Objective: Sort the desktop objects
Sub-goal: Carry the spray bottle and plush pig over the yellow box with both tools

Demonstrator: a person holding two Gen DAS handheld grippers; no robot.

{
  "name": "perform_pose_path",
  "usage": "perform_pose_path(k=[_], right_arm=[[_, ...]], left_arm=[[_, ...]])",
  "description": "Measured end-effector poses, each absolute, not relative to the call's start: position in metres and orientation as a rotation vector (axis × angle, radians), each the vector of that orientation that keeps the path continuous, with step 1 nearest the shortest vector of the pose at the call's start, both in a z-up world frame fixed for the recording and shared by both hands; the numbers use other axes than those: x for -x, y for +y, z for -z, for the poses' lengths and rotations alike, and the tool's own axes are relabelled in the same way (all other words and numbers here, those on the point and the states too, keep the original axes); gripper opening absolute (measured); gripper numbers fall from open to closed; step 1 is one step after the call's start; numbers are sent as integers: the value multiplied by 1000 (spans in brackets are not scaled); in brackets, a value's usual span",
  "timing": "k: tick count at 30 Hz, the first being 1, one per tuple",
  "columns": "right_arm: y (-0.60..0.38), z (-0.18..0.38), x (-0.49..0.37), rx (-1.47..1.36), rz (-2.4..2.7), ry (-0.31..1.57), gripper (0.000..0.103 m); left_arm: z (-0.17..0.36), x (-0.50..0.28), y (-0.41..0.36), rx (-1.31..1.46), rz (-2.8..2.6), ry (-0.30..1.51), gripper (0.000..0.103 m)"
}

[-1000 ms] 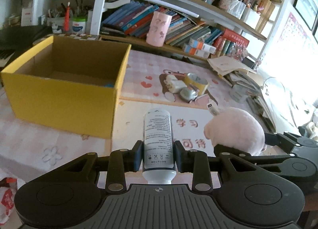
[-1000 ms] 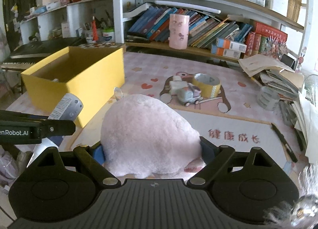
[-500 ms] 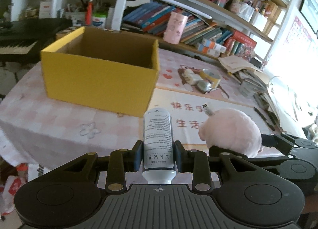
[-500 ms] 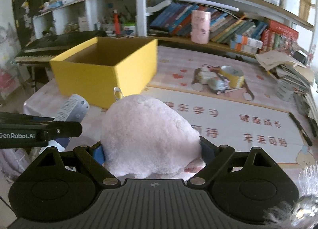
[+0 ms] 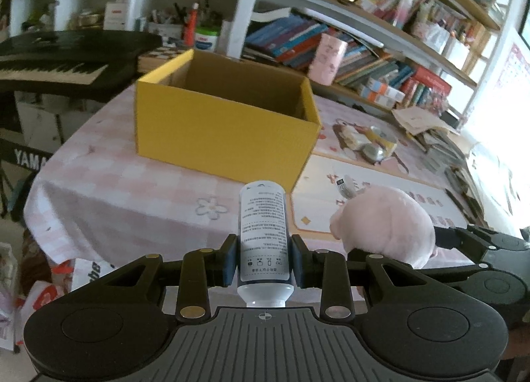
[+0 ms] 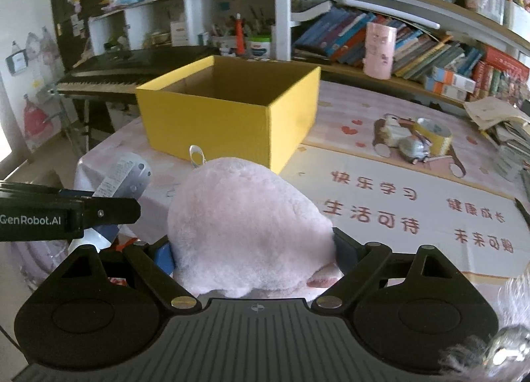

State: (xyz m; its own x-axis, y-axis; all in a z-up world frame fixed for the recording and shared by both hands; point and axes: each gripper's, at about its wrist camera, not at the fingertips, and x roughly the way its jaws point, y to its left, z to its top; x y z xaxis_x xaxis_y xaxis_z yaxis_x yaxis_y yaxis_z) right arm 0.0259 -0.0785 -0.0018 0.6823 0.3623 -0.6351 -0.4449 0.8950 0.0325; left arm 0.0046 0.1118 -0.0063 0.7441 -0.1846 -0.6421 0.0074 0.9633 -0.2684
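Left wrist view: left gripper (image 5: 264,262) clamps the bottle (image 5: 264,233), near the yellow box (image 5: 225,136). Right wrist view: right gripper (image 6: 253,249) grasps the plush toy (image 6: 248,226). Raise both above the rim before releasing.

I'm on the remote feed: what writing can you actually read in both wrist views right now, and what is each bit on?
"GenRobot.AI": on the left gripper's finger, seen from the right wrist.
"YAMA", cut off at the frame edge: on the keyboard stand.
"快乐学习", "生活可待", "健康成长", "未来可期": on the desk mat.
White bottle in the left gripper: dense label print, too small to read.
Book spines and small boxes on the shelf: blurred.
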Motion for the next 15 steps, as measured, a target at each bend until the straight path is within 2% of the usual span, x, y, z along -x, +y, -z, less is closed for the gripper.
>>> perform_pose_path(k=[15], right_arm=[[-60, -8, -31, 171, -518, 668, 88]], left_arm=[[-2, -8, 136, 316, 35, 669, 31]])
